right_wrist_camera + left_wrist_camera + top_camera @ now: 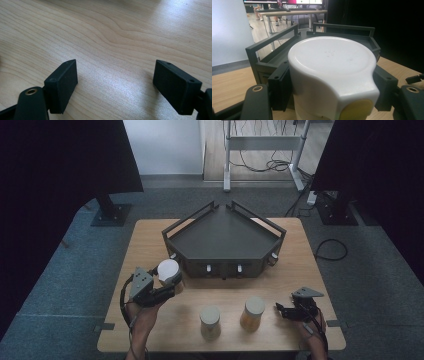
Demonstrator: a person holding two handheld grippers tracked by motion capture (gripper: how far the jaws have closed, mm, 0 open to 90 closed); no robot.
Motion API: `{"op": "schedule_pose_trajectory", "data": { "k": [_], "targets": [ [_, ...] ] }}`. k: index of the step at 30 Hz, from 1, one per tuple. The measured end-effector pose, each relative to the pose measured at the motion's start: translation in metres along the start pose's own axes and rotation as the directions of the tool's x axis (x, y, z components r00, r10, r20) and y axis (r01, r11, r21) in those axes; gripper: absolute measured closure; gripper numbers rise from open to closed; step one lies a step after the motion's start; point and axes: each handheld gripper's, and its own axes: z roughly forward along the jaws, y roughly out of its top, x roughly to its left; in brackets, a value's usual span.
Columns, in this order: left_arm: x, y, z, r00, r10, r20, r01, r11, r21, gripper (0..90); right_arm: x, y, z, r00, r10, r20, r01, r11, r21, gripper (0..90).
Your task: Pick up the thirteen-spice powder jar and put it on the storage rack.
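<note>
clamping a white-lidded jar (169, 271) between its pads, the left hand-held gripper (162, 290) holds it just in front of the dark tray (225, 237); the left gripper view adds a yellow tab under the lid; the right hand-held gripper (281, 309) rests on the desk (150, 240), jaws apart around bare wood in its own view.

Two black hand-held grippers, bare forearms behind them

The left gripper (167, 287) carries a grey three-cornered plate on top and a black cable looping back along the forearm — the right gripper (281, 309) wears the same grey plate, with its cable trailing along the wrist. Up close, each jaw ends in a blocky matt-black pad (62, 82) with small screw holes, and a brass-ringed hole (31, 91) sits in the rounded link below — no sleeves in sight.
</note>
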Motion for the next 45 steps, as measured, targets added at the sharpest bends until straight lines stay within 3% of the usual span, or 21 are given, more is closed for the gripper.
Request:
{"op": "schedule_pose_trajectory", "data": {
  "k": [24, 45],
  "targets": [
    [0.015, 0.024, 0.024, 0.9997, -0.018, 0.014, 0.018, 0.9998, -0.006, 30.2, 0.0, 0.0, 0.0, 1.0, 0.0, 0.0, 0.0, 1.0, -0.001, 19.2],
    [0.021, 0.049, 0.054, 1.0, 0.005, 0.002, -0.005, 0.9998, -0.017, 30.2, -0.001, 0.0, 0.0, 1.0, 0.002, -0.002, -0.002, 1.0, -0.001, 19.3]
  ]
}}
